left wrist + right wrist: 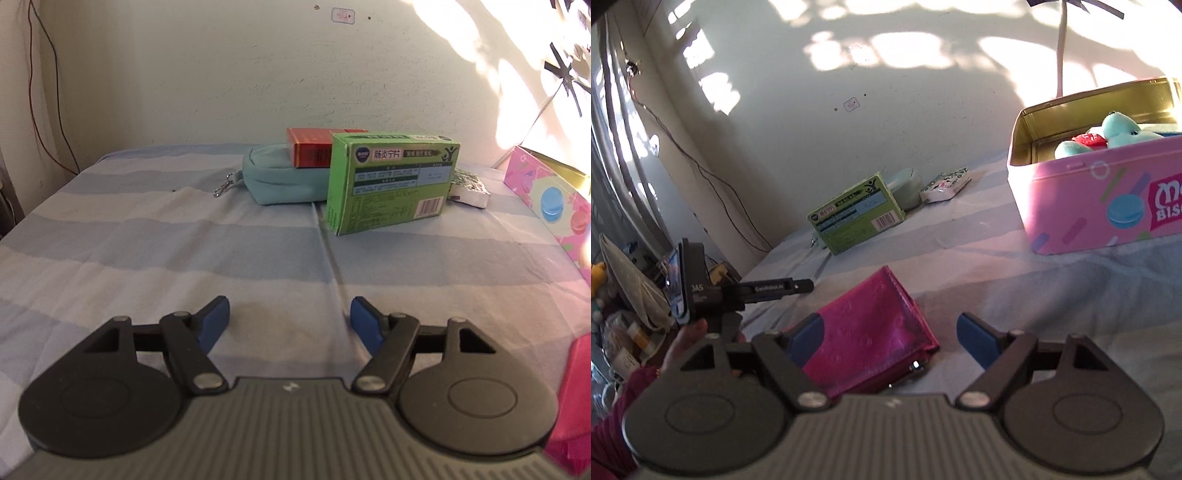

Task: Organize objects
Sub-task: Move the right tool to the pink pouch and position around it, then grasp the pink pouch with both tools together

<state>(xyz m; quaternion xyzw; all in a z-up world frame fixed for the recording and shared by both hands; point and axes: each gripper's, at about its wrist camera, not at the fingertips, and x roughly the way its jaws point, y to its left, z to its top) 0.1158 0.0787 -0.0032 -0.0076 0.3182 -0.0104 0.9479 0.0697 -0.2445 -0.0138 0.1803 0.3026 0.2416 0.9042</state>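
A magenta wallet (871, 325) lies flat on the striped bed sheet (997, 266), between the fingers of my right gripper (892, 334). The jaws stand wide; the left pad overlaps the wallet's edge and the right pad is clear of it. My left gripper (290, 321) is open over bare sheet (147, 240), and it shows from the side at the left of the right wrist view (807, 285). Farther back stand a green medicine box (391, 184), a red box (312, 147) on a teal pouch (280, 184), and a foil pack (471, 188).
An open pink biscuit tin (1108, 199) stands at the right, with a teal plush toy (1119, 133) inside. The wall is close behind the objects. A hand (687, 339) holds the left gripper at the bed's left edge, beside clutter on the floor.
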